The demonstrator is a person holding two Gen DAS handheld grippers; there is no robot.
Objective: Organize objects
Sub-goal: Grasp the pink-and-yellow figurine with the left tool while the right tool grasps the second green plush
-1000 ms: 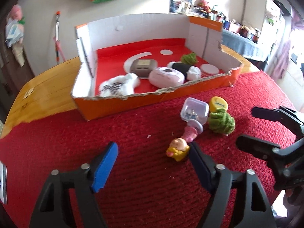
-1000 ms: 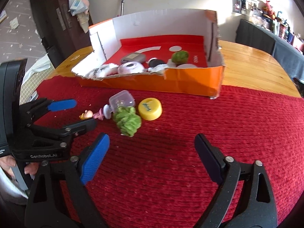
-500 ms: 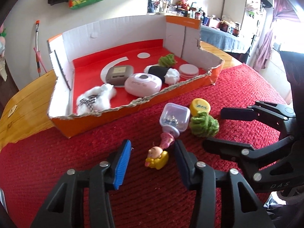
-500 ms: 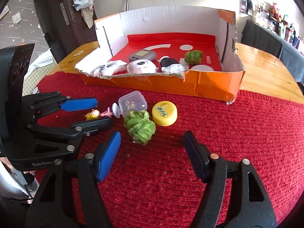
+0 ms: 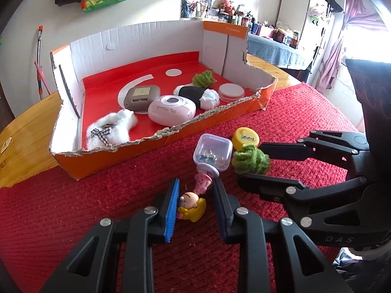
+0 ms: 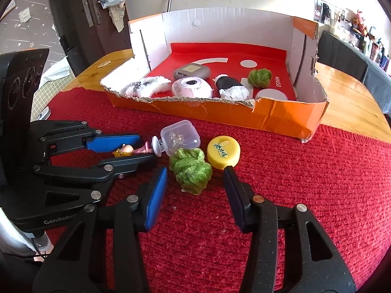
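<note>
Since one second ago, both grippers are closing: the left gripper [image 5: 195,201] around the small yellow-and-pink doll figurine [image 5: 191,204], the right gripper [image 6: 195,185] around the green yarn ball [image 6: 190,171].

A torn orange cardboard box [image 6: 244,114] blocks the far side; the bare red woven cloth [image 6: 305,183] to the right lies open.
</note>
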